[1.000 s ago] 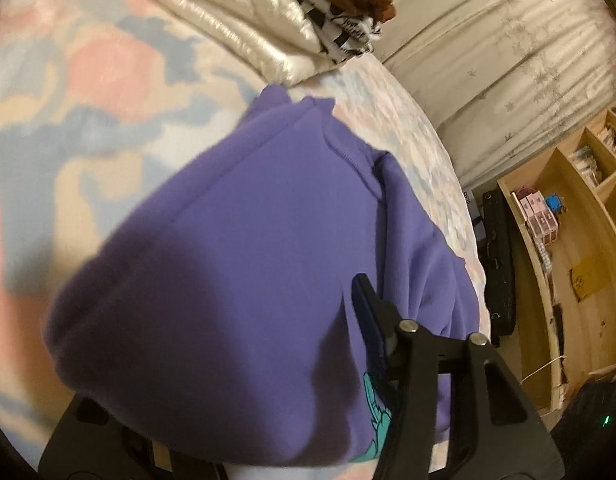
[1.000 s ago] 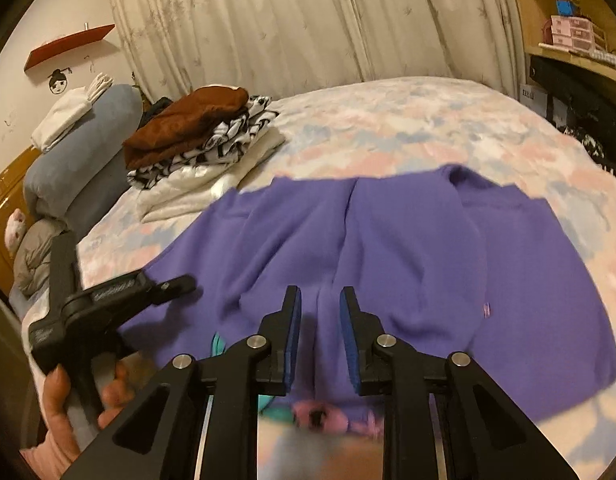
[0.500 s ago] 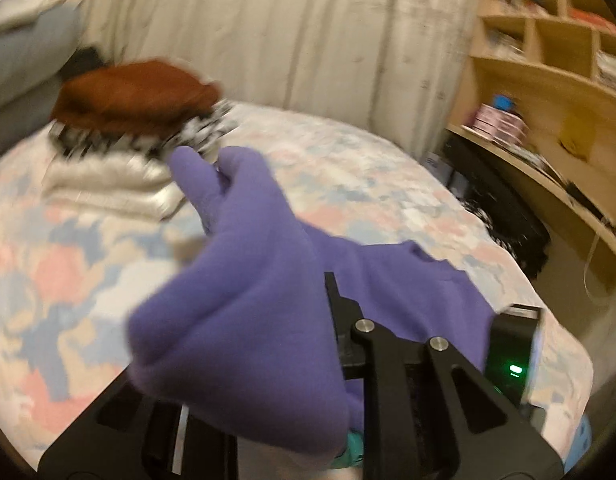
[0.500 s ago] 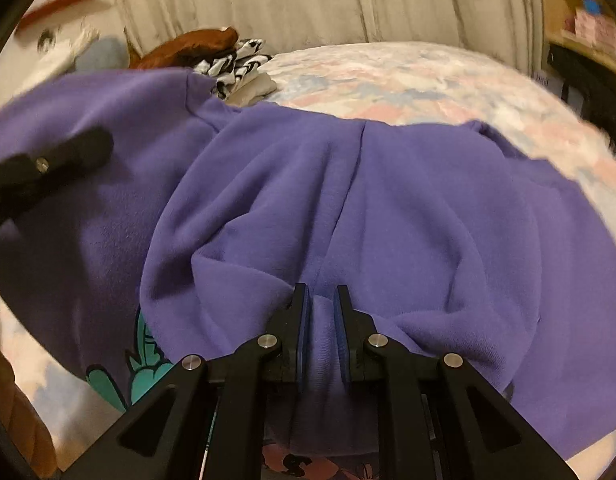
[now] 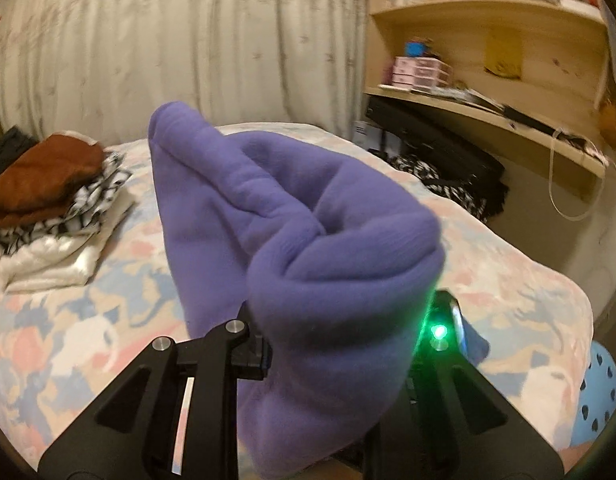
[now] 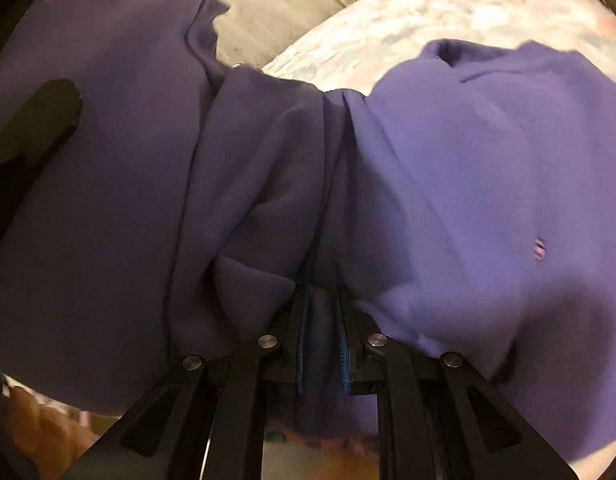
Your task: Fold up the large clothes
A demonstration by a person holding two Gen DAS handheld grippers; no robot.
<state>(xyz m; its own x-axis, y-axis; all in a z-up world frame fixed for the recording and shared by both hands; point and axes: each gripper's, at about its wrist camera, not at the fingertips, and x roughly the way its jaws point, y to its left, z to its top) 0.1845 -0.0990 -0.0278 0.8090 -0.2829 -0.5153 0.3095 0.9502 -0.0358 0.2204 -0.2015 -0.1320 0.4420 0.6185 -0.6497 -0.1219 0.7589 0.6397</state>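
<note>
Right gripper (image 6: 322, 320) jaws nearly closed, pinching fabric; left gripper (image 5: 332, 344) raised, mostly covered, state unclear.

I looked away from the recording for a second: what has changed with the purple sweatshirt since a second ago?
Both grippers have lifted the purple fleece sweatshirt off the floral bedspread; it lay spread flat, now it hangs bunched. The left gripper and right gripper stay shut on it. The pile of folded clothes has not moved.
</note>
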